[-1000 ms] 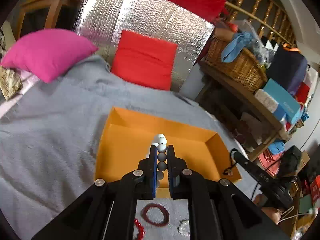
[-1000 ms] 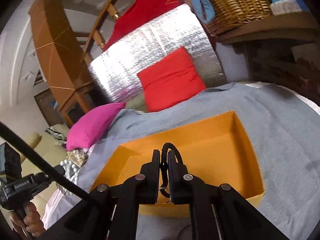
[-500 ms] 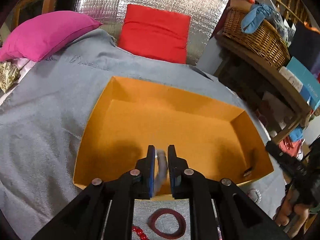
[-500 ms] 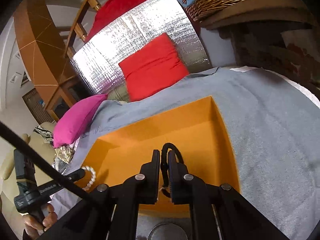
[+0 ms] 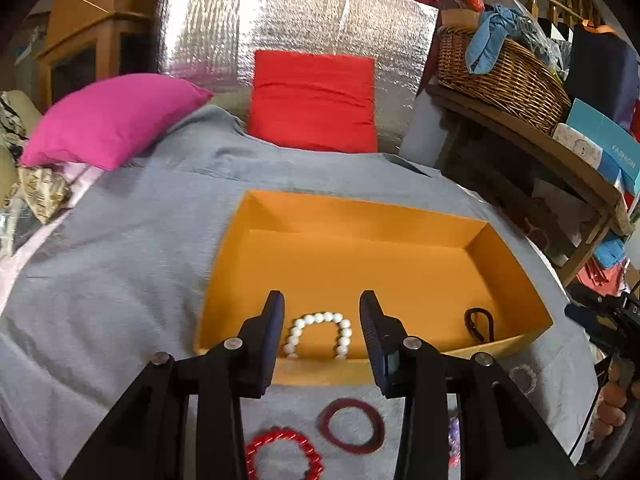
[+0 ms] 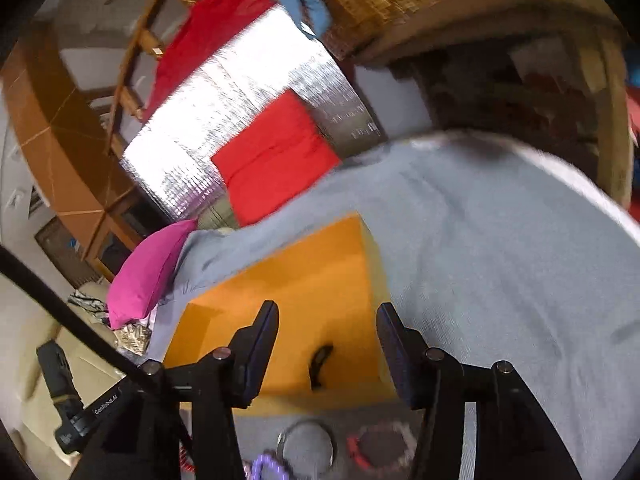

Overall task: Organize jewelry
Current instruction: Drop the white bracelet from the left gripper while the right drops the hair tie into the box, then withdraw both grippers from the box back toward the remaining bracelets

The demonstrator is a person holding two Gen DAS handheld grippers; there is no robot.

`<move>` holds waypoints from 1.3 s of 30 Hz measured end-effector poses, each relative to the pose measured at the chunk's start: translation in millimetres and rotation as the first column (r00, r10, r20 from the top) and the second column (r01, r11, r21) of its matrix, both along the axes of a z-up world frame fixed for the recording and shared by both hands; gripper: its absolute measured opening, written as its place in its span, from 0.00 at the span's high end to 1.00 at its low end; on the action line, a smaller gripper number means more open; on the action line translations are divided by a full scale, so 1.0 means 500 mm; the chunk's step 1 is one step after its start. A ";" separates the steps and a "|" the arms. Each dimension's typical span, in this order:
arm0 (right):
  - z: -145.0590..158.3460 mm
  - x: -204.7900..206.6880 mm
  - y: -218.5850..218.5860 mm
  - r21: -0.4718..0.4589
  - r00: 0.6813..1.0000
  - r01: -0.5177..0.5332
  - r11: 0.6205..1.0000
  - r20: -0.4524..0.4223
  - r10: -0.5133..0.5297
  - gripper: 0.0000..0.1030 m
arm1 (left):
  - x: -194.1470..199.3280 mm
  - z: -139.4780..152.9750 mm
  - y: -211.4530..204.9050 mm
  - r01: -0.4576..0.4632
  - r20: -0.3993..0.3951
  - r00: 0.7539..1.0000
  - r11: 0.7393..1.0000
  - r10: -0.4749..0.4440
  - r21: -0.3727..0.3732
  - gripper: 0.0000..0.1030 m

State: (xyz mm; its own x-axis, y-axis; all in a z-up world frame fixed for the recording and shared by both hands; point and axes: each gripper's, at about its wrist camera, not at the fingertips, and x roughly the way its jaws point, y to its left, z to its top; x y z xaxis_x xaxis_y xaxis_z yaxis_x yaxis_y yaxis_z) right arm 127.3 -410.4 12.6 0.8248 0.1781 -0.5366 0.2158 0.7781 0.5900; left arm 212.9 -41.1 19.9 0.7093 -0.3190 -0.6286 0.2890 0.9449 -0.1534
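The fingers of the left gripper (image 5: 322,336) are seen apart and opening wider, and nothing is pinched by them. The white bead bracelet (image 5: 319,334) is seen lying between the two fingers, down on the floor of the orange box (image 5: 508,264), just behind its near wall. It seems to have been let go there so that it can be kept in the box. The fingers of the right gripper (image 6: 326,346) are apart and opening too, and nothing is gripped by them. A black loop (image 6: 319,362) is seen between and below those fingers, lying loose in the near corner of the box. More pieces are left outside, on the grey blanket (image 5: 120,280) below the left fingers: a dark red ring (image 5: 352,425) and a red bead bracelet (image 5: 283,454). These are probably meant to be picked up next, because the box is where the jewelry is being gathered.
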 end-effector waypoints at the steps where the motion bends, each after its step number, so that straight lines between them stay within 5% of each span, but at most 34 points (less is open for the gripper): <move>1: -0.008 -0.006 -0.002 0.041 1.000 -0.009 0.999 -0.009 0.009 0.47 | -0.009 0.002 0.008 -0.011 0.006 1.000 1.000 0.011 0.000 0.61; 4: -0.029 -0.007 0.015 0.107 0.999 -0.030 0.994 -0.038 0.035 0.47 | -0.026 0.005 0.026 -0.037 0.016 0.999 0.999 0.037 0.002 0.55; 16: -0.050 0.076 0.071 -0.021 0.998 -0.026 0.999 -0.059 0.025 0.47 | -0.057 -0.005 0.088 -0.059 0.032 0.998 0.996 0.056 0.071 0.54; 19: -0.035 0.069 0.077 -0.082 0.999 0.022 0.996 -0.044 -0.026 0.47 | -0.070 -0.006 0.099 -0.048 0.032 0.998 0.996 0.046 0.081 0.54; 25: -0.028 -0.009 0.050 -0.054 0.989 0.123 0.991 -0.079 -0.127 0.47 | -0.084 -0.013 0.106 -0.042 0.026 0.999 0.994 0.040 0.102 0.53; 30: -0.070 0.022 0.071 0.027 0.991 0.030 0.999 -0.134 -0.026 0.47 | -0.108 -0.018 0.068 0.026 0.016 0.999 0.994 -0.028 0.102 0.53; 39: -0.060 0.081 0.102 -0.070 0.995 -0.008 0.998 -0.098 0.001 0.42 | -0.176 -0.046 0.002 0.131 -0.011 0.991 0.982 -0.131 0.136 0.53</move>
State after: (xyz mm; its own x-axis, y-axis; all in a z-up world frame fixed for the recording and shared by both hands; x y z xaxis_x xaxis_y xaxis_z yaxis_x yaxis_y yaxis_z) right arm 167.8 -359.5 -17.2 0.7667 0.1407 -0.6264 0.2665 0.8179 0.5099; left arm 124.9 -40.0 -2.9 0.6656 -0.3206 -0.6740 0.4117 0.9109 -0.0267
